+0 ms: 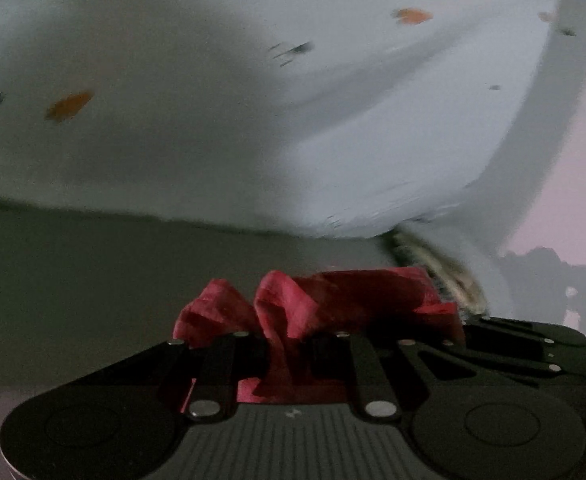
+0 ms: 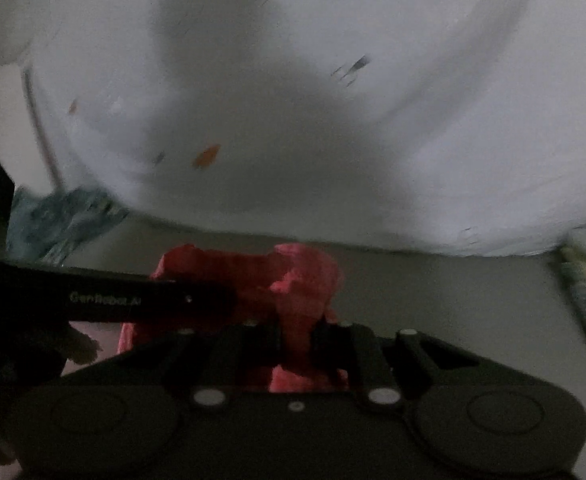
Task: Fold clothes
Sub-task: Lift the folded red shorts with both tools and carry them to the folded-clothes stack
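A pale sheet point(image 1: 253, 120) with small orange and dark prints is filling most of both views, blurred and softly creased; I cannot tell what it is covering. I am holding a red cloth point(image 1: 333, 292) above it, bunched and crumpled, no neat fold showing, so most folding is remaining. My left gripper point(image 1: 289, 344) and right gripper point(image 2: 297, 336) are both clenching its thin, soft fabric.

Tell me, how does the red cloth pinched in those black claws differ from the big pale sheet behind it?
The red cloth is small, plain and bunched into folds; the pale sheet is far larger and lies spread out. The sheet carries scattered orange and dark marks; the red cloth has none. The left gripper and right gripper both clamp the red cloth; neither touches the sheet. Both are soft fabric.
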The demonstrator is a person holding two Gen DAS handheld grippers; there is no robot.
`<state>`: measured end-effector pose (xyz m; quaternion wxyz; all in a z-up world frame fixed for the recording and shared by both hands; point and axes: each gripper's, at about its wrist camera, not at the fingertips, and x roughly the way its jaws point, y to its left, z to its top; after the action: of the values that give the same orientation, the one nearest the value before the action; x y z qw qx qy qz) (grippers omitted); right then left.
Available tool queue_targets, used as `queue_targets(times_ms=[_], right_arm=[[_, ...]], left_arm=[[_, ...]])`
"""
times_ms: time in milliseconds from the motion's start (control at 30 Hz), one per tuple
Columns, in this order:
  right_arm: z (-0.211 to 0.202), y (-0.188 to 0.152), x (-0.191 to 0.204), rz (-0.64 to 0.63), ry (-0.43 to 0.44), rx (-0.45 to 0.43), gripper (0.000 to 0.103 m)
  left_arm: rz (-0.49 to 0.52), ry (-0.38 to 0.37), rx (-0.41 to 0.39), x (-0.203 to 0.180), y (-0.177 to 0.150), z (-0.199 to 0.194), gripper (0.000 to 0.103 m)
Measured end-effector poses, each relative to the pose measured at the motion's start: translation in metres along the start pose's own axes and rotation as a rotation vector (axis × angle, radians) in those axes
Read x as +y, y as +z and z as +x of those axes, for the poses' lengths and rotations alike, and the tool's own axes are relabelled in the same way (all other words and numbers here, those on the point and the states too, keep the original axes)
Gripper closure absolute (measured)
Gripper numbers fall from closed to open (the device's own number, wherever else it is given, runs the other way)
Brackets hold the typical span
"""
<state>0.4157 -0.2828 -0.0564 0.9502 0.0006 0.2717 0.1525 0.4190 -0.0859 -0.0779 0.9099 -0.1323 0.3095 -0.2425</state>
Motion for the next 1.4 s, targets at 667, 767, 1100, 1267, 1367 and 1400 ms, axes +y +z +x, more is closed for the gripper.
queue_targets(times_ms=[667,767,1100,1267,1367,1400], right_arm=[[-0.098,0.027,-0.220,0.289,-0.429,-0.305,0.089],[-0.106,0.033,-0.276,0.421,-0.446,-0.378,0.089],[-0.058,0.017,-0.455,0.711,-0.863,-0.219,0.049],[-0.048,-0.014,-0.479,0.714,-0.853,-0.198,0.048],[-0.043,-0.028,-0.485,0.690,-0.834,-0.200,0.052],[-0.041,-0.033,-0.487,0.682,-0.827,-0.200,0.057]], left_arm=[[0.390,-0.163,-0.026,-0.275,0.096,0.168,0.085],[0.524,-0.197,-0.030,-0.324,0.122,0.201,0.085],[0.755,-0.200,0.042,-0.420,0.142,0.378,0.056],[0.718,-0.083,0.063,-0.403,0.135,0.436,0.046],[0.696,-0.012,0.075,-0.393,0.131,0.471,0.042],[0.688,0.011,0.079,-0.390,0.129,0.482,0.042]])
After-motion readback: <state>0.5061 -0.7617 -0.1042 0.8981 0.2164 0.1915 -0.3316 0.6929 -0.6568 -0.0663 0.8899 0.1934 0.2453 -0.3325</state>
